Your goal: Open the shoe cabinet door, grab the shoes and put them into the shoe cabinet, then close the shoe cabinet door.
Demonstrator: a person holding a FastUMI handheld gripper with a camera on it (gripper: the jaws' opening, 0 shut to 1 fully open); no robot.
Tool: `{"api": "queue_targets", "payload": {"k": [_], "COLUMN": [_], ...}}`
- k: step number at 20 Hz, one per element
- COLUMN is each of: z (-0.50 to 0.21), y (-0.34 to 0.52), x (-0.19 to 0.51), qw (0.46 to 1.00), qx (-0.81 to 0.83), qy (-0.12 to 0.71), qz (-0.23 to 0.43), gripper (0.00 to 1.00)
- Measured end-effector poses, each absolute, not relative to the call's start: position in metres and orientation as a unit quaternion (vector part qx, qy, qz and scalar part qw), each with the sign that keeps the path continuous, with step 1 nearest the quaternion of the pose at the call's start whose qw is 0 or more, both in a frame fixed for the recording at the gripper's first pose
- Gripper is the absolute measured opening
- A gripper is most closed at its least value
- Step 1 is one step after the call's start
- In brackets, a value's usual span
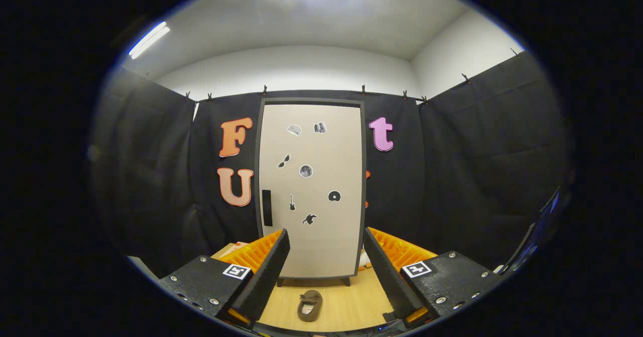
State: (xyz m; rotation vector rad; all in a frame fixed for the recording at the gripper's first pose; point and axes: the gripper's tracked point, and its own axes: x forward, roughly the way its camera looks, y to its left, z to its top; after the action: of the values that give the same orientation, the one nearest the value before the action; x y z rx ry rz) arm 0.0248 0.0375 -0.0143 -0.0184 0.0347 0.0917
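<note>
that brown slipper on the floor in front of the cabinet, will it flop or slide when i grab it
The brown slipper looks soft, so it will probably squash and sag when pinched. It lies flat on smooth wooden floor, so a nudge may slide it. It likely won't roll. The open gripper is not touching it.

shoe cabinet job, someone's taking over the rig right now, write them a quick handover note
Gripper: open, holding nothing, fingers spread and aimed at the cabinet.
Shoe cabinet: stands upright against the booth wall beyond the fingers; its door is shut, with the dark handle on the side toward the left finger.
Shoe: one brown shoe lies on the wooden floor between the fingers, in front of the cabinet.
Done: nothing yet.
Left: open the door, grab the shoe, put it inside, close the door.
</note>
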Motion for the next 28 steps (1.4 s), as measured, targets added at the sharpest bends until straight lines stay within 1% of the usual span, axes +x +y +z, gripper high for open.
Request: {"api": "queue_targets", "payload": {"k": [9, 15, 19, 28], "z": [-0.037, -0.062, -0.077, -0.102], "y": [0.088, 0.132, 0.156, 0.207], "x": [0.078, 0.125, 0.158, 0.249], "qw": [0.997, 0.996, 0.995, 0.992], "qx": [0.003, 0.009, 0.012, 0.008], "qy": [0.043, 0.059, 0.069, 0.075], "qz": [0.066, 0.063, 0.065, 0.1], "gripper": [0.94, 0.94, 0.94, 0.94]}}
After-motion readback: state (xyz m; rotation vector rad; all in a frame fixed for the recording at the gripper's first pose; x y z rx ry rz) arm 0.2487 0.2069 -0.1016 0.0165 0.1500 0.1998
